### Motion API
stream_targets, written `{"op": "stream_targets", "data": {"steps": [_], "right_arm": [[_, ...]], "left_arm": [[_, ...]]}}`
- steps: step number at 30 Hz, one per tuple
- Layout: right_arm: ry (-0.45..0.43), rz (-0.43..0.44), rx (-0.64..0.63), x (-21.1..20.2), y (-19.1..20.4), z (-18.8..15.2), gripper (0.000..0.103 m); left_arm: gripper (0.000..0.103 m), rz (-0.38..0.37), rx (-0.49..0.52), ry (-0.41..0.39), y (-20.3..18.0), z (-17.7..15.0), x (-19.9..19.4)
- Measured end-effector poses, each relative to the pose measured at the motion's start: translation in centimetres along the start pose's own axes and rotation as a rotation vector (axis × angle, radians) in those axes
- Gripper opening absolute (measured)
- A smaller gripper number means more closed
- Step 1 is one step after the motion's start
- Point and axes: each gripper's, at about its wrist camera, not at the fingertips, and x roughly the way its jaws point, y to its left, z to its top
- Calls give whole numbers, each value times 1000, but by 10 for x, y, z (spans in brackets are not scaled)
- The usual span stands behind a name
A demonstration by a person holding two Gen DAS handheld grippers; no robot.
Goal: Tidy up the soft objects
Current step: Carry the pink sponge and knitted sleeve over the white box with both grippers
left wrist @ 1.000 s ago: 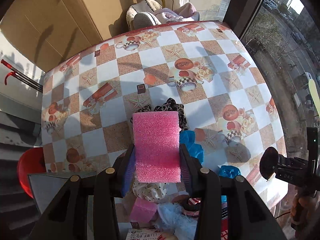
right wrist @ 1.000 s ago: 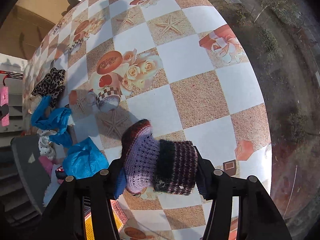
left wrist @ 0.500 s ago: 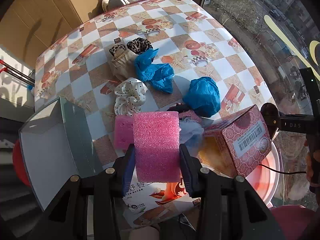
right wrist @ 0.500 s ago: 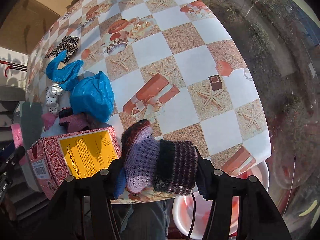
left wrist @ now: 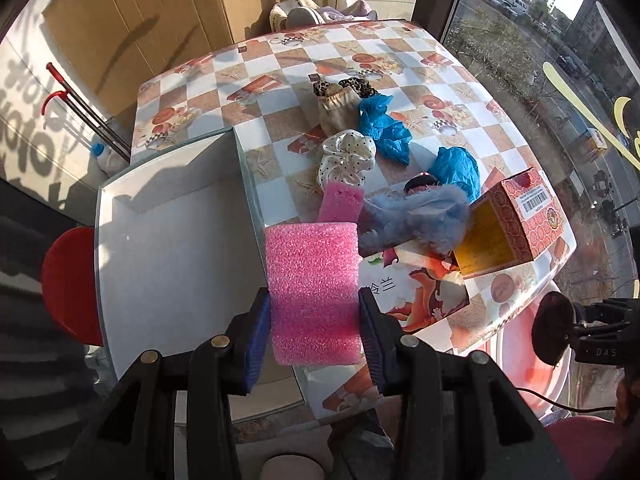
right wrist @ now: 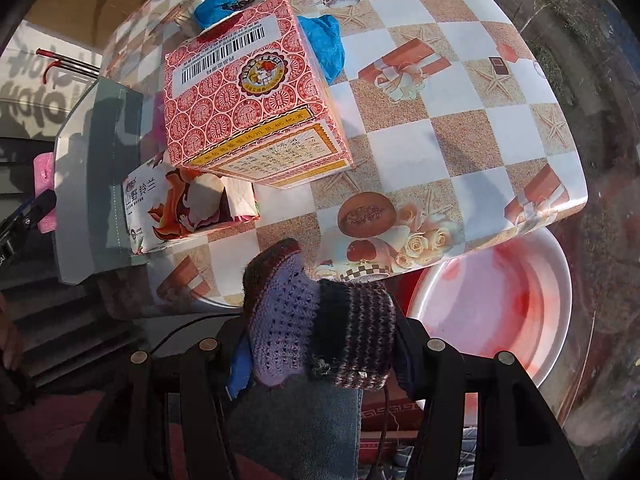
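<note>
Plainly, label by label:

Left gripper (left wrist: 314, 322): pinching a pink foam block (left wrist: 312, 292) between its blue pads, the block standing up out of the jaws.

Right gripper (right wrist: 320, 344): clamped on a knitted piece (right wrist: 316, 328) (lilac on one half, dark striped on the other).

Hidden: the foam block's lower end sits between the fingers; the knit covers most of the right pads; a second pink foam piece (left wrist: 340, 202) is partly behind the held block.

Hard to make out: a small pink and dark thing behind the blue fluffy toy (left wrist: 416, 220).

Table (left wrist: 280, 60): white open box (left wrist: 172, 248) at the left edge, red patterned carton (left wrist: 516, 224) to the right, tissue pack (right wrist: 180, 204) between them, polka-dot scrunchie (left wrist: 348, 156) and blue bags (left wrist: 384, 128) beyond.

Change since a second ago: both views have drawn back towards the table's near edge; the white box, absent from the left view then, now fills its left side, and a pink basin (right wrist: 492, 304) below the table has come into the right view. Both grips look unchanged.
</note>
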Motion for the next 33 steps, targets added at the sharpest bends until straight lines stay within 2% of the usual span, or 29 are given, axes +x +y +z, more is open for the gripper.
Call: {"op": "stream_targets", "data": {"steps": [10,16,21,24,29,33], "right_arm": [[-89,-26,-403,-18,134,28,58],[-106,-3,-575,-13,203,51,58],[-61,20,-637,14,250,70,58],[-46,-4,-703,35,282,74,58],[14,-39,-757,73,309,78,59],[-9,-119,-857,85,322,68,60]], "left_arm": [[46,68,-229,-15,80,-41,-11],[46,109,-340,3,118,-59,0],[46,142,-373,34,136,-60,23],[46,156,-381,59,142,-61,39],[46,161,-426,116,151,-70,62],[46,140,-466,167,154,-81,76]]}}
